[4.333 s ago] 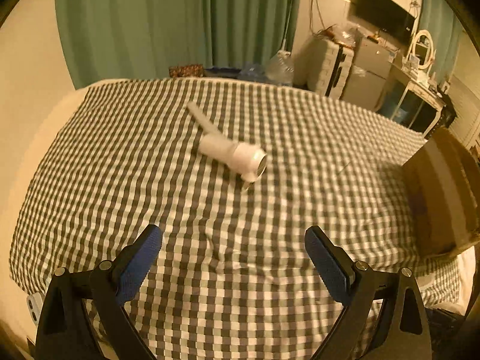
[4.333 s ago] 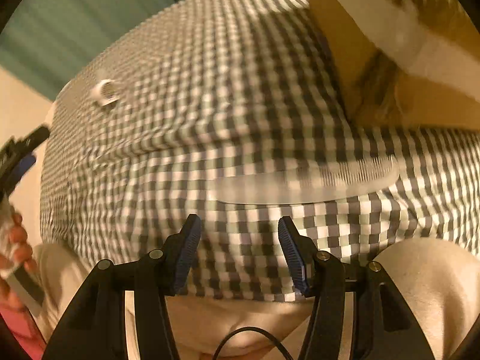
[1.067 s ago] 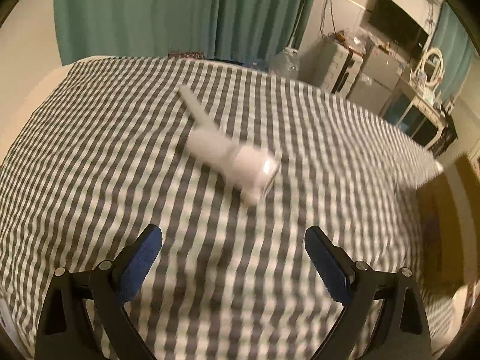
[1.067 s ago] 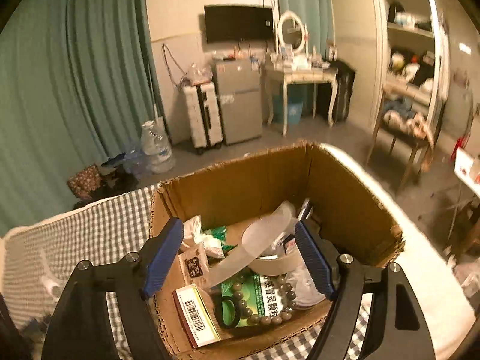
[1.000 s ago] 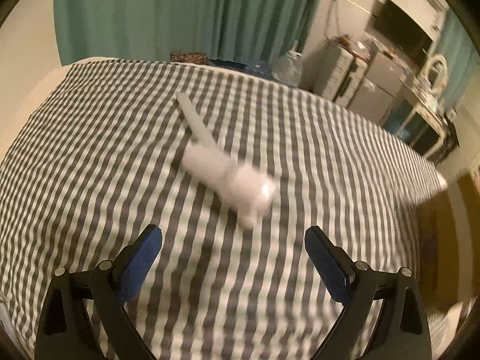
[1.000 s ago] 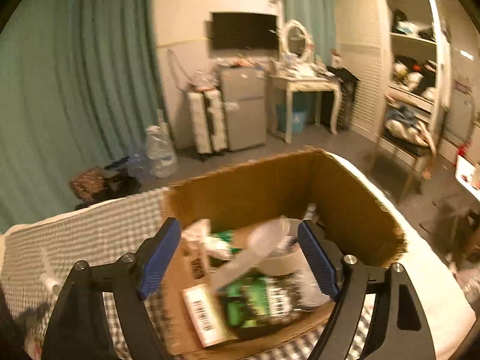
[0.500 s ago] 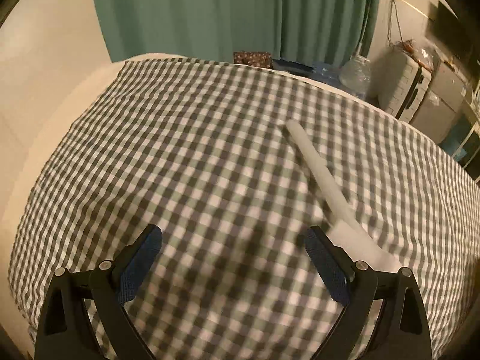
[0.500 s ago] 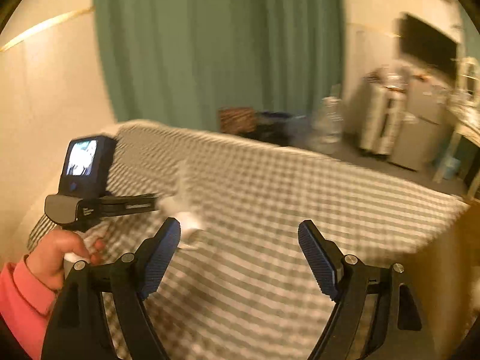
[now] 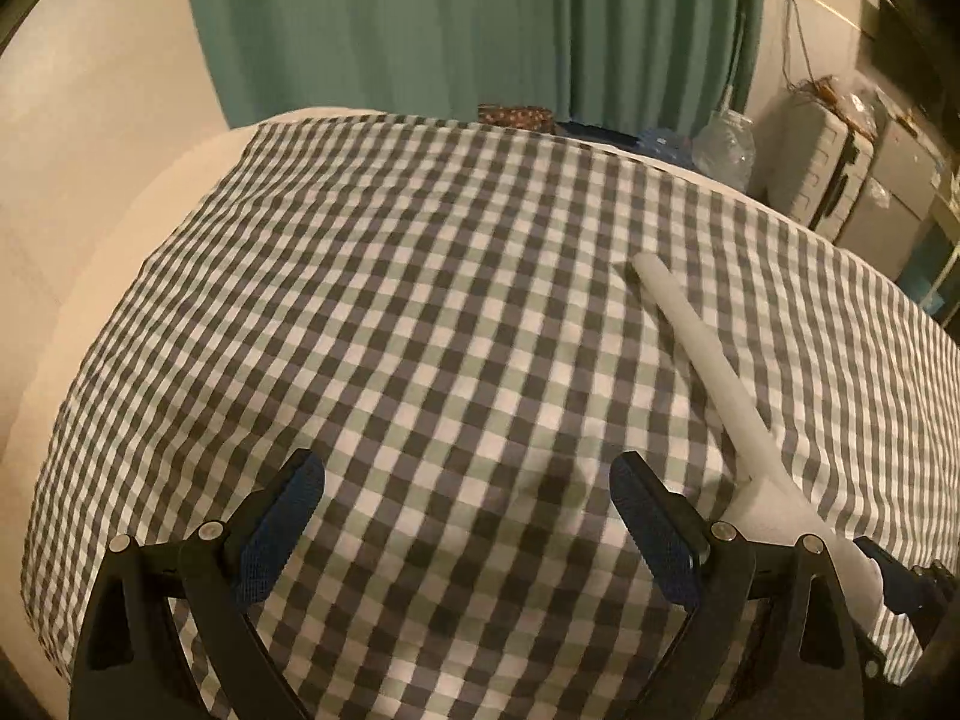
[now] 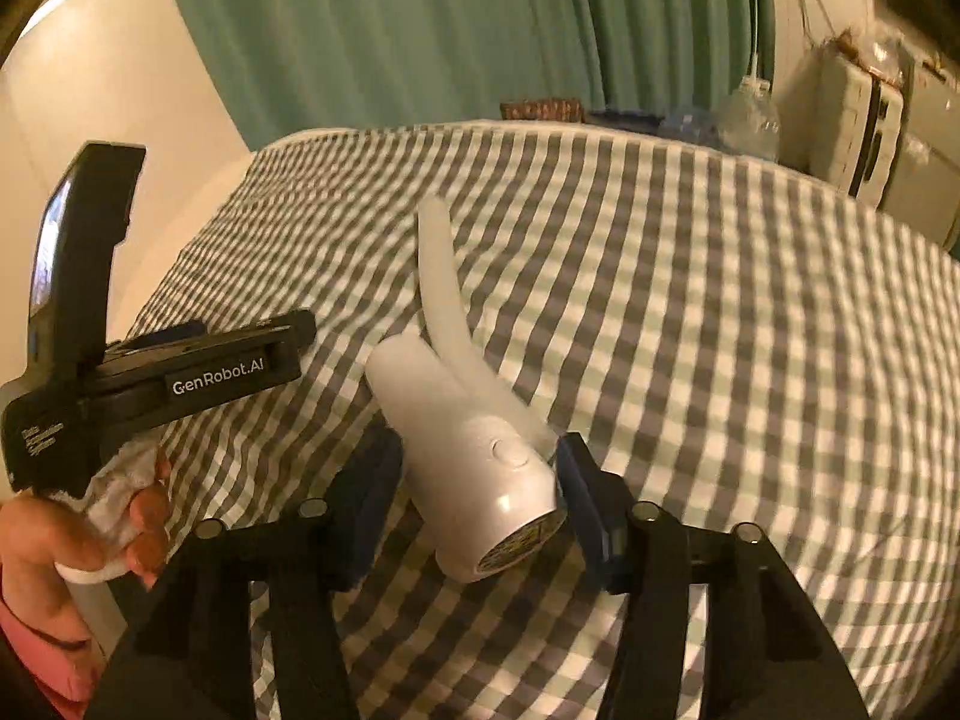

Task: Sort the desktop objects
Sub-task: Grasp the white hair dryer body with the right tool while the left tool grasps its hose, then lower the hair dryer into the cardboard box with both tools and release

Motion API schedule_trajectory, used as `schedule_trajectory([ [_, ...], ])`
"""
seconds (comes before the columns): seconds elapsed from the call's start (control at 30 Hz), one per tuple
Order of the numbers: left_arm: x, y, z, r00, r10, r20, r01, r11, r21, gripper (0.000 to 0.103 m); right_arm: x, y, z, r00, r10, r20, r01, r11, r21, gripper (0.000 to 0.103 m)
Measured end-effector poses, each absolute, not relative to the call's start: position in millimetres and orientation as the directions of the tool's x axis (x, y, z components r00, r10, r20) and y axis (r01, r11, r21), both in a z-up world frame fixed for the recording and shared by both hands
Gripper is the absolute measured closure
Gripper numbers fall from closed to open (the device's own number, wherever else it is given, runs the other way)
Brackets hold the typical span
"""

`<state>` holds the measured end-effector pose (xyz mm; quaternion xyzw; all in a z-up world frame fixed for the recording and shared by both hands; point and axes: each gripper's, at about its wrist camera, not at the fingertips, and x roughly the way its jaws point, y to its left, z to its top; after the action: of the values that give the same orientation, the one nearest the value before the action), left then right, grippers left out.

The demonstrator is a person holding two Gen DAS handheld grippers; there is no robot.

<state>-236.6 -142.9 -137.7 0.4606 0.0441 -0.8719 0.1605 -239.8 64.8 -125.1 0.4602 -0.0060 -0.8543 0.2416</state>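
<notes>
**Right tongs closing in on the hair dryer**

I'm working on the bed with its checked sheet, and the white hair dryer is lying on it, nozzle end facing me, handle stretching away toward the green curtain. My right tongs are sitting either side of the dryer's body and have just been closing. The right pad looks to be touching it, but the left is blurry, so I can't tell if I'm gripping. My left tongs are hanging wide open over bare sheet, holding nothing, with the dryer just off to their right. My left hand is showing in the right camera.
</notes>
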Motion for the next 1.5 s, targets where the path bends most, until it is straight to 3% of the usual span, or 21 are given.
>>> schedule_trajectory([
  [0.2,-237.8,-118.7,-131.9,-0.57,-0.208,-0.795,0.277,-0.96,0.053,0.004,-216.5,70.3,-118.5,-0.456,-0.404,-0.793,0.413,-0.885,0.214,0.051],
  [0.33,-244.2,-104.9,-129.8,-0.602,-0.023,-0.798,0.227,-0.963,-0.144,0.005,-180.8,106.5,-95.9,-0.517,-0.354,-0.779,0.373,-0.913,0.167,0.051],
  [0.43,-250.0,-81.9,-128.4,-0.62,0.077,-0.781,0.16,-0.962,-0.222,0.005,-158.7,152.3,-84.4,-0.557,-0.306,-0.772,0.31,-0.939,0.149,0.051],
  [0.6,-263.2,-32.6,-144.9,-0.601,0.043,-0.798,0.052,-0.994,-0.092,0.006,-151.9,203.2,-97.2,-0.576,-0.221,-0.787,0.19,-0.973,0.134,0.051],
  [0.63,-264.4,-28.7,-149.2,-0.6,0.029,-0.799,0.048,-0.996,-0.072,0.009,-152.3,206.5,-99.2,-0.575,-0.227,-0.786,0.183,-0.972,0.147,0.051],
  [0.7,-264.2,-24.6,-158.6,-0.6,0.004,-0.8,0.057,-0.997,-0.048,0.054,-154.8,209.1,-102.9,-0.577,-0.239,-0.781,0.184,-0.97,0.16,0.051],
  [0.73,-262.1,-22.1,-159.3,-0.615,0.004,-0.789,0.048,-0.998,-0.043,0.056,-155.7,208.9,-103.2,-0.579,-0.238,-0.78,0.188,-0.97,0.156,0.051],
  [0.8,-259.8,-16.8,-155.0,-0.632,0.013,-0.775,0.013,-1.0,-0.027,0.082,-158.9,204.6,-105.6,-0.583,-0.231,-0.779,0.2,-0.97,0.138,0.051],
  [0.87,-258.5,-19.9,-149.0,-0.651,0.02,-0.759,0.015,-0.999,-0.039,0.094,-159.0,202.3,-105.7,-0.589,-0.217,-0.779,0.207,-0.972,0.115,0.051],
  [1.0,-250.5,-28.4,-128.4,-0.677,0.086,-0.731,-0.005,-0.994,-0.112,0.095,-154.0,204.2,-100.9,-0.598,-0.227,-0.769,0.203,-0.971,0.128,0.051],
  [1.2,-209.5,-24.3,-80.0,-0.733,0.147,-0.664,-0.084,-0.989,-0.126,0.095,-149.8,217.5,-72.5,-0.636,-0.222,-0.739,0.162,-0.975,0.153,0.051],
  [1.5,-153.4,51.7,4.4,-0.745,0.282,-0.605,-0.253,-0.958,-0.135,0.095,-105.5,278.6,2.3,-0.738,-0.146,-0.659,0.036,-0.983,0.178,0.051],
])
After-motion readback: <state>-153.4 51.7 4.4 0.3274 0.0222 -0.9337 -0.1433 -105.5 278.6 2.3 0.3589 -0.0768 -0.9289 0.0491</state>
